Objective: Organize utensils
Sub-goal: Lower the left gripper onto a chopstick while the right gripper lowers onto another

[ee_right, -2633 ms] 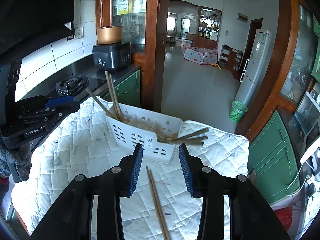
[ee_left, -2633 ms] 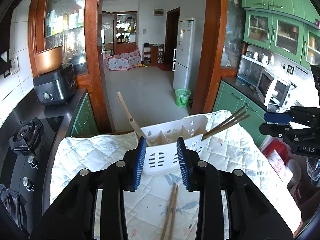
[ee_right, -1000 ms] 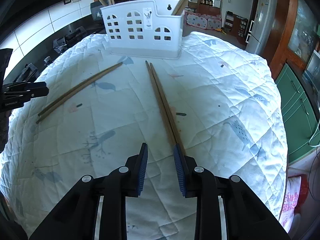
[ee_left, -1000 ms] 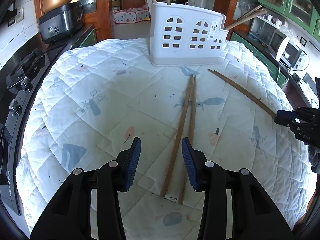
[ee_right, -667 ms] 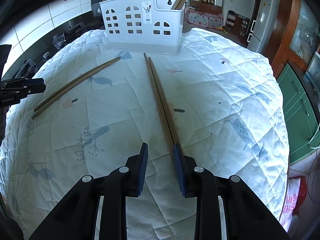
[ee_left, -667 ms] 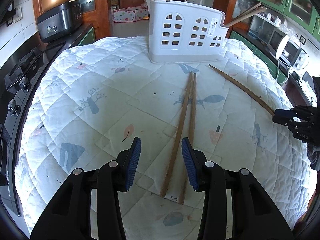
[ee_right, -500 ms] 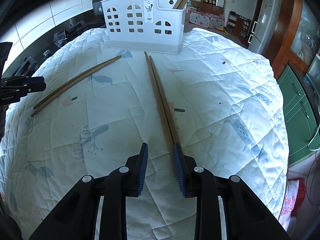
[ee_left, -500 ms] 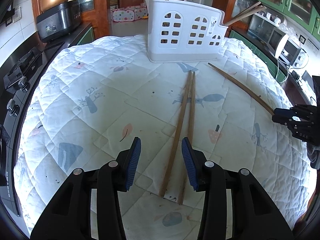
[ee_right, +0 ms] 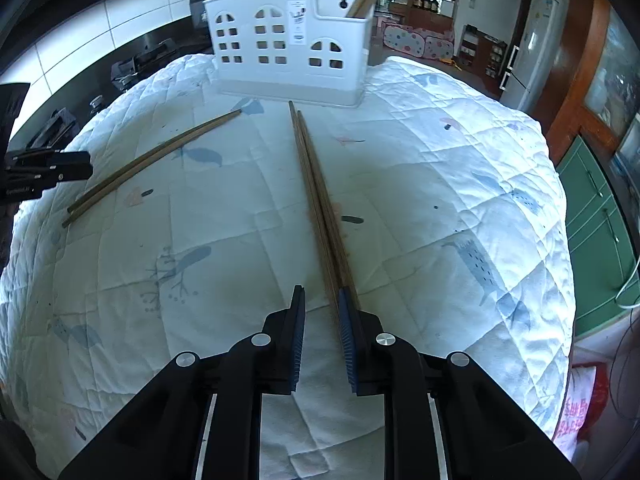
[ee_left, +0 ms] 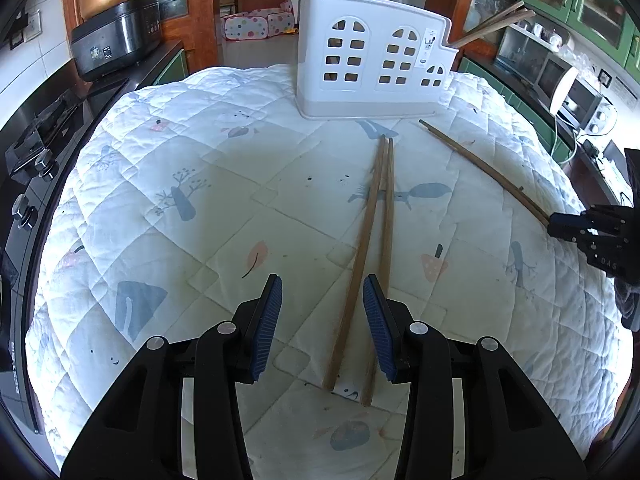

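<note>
A white plastic utensil caddy [ee_left: 372, 68] stands at the far side of the quilted cloth, with several wooden chopsticks sticking out of it; it also shows in the right wrist view [ee_right: 288, 44]. Two pairs of wooden chopsticks lie on the cloth. My left gripper [ee_left: 322, 296] is open, low over the cloth, with the near end of one pair [ee_left: 374, 236] between its fingers. My right gripper [ee_right: 320, 300] is open at the near end of the other pair [ee_right: 316, 196], which lies against its right finger. That pair shows in the left wrist view [ee_left: 484, 170].
The quilted white cloth [ee_left: 192, 200] covers a rounded table. A black stove [ee_left: 28, 152] and a rice cooker [ee_left: 116, 40] sit on the counter at the left. Green cabinets and a microwave [ee_left: 568, 88] are at the right. A fridge [ee_right: 528, 52] stands beyond.
Both grippers came down from above the caddy to the cloth at the near ends of the chopstick pairs. Over the last second they have barely shifted, and the right gripper has edged closer to its pair.
</note>
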Motion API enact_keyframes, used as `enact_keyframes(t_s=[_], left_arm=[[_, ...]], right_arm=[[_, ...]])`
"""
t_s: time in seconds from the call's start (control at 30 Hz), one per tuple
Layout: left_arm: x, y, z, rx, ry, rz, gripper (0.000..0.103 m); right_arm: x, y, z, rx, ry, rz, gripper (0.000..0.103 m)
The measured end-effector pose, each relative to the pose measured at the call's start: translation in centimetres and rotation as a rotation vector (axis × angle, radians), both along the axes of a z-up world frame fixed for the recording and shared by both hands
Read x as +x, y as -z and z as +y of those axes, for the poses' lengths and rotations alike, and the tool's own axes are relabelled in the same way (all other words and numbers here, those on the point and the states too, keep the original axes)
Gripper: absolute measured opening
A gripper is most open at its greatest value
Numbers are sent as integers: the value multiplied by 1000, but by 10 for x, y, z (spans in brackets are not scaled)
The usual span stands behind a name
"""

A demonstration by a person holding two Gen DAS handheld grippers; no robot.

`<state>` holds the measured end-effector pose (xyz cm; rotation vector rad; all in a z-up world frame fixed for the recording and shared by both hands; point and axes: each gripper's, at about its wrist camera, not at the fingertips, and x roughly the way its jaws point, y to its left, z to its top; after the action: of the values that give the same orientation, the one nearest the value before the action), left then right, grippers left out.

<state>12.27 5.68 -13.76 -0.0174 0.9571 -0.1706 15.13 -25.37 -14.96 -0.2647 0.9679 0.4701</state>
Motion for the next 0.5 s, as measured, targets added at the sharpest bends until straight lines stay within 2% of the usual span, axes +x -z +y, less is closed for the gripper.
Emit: enact_keyframes(t_s=[0.4,0.5], left_arm=[[2,1,-2,0,12,-1,42],[3,3,-3,2,26,4,36]], right_arm=[[-2,4,-2,-22,-28,8,16],[-3,7,-3,-26,-32,15,16]])
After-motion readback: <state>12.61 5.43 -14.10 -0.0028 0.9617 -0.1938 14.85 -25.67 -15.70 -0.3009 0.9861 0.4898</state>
